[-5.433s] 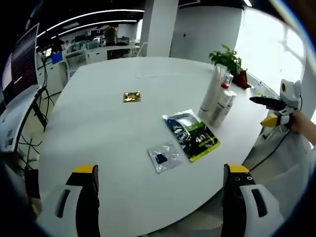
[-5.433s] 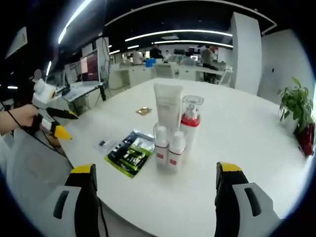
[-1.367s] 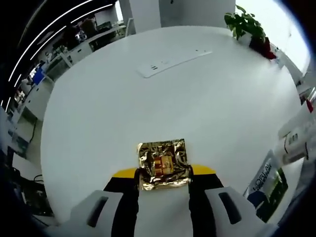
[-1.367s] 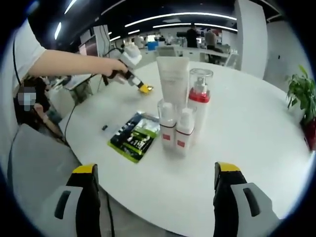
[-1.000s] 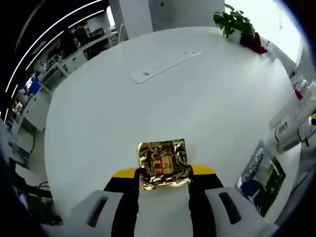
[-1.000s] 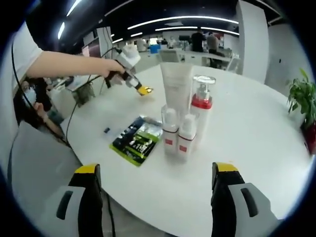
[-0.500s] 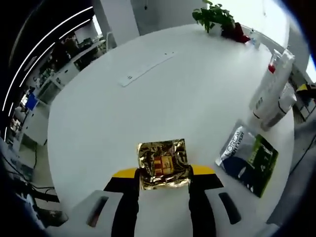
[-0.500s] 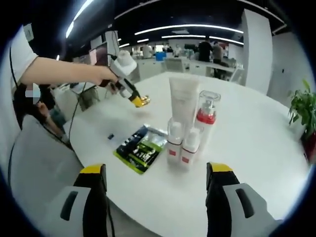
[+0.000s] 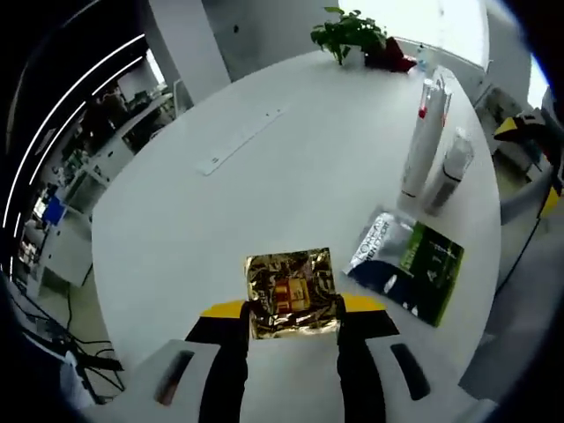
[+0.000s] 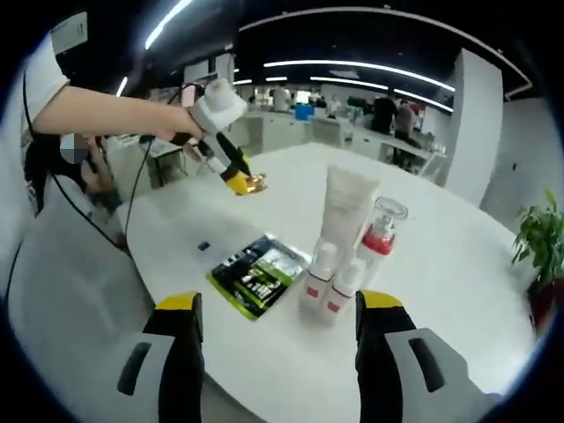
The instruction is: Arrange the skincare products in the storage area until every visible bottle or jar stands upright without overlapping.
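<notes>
gold sachet: crinkled metallic foil, shiny
green-and-black sachet: glossy printed film, silvery edge
table: smooth white top, matt with soft sheen
white tube: matt white plastic
pump bottle: clear glossy plastic cap, red collar
small bottles: white plastic, red labels

My left tongs have two black jaws with yellow tips on pale grey housings, each with a dark slot. My right tongs are built alike. My left hand grips a white handle trailing a black cable; I wear a white short sleeve.
</notes>
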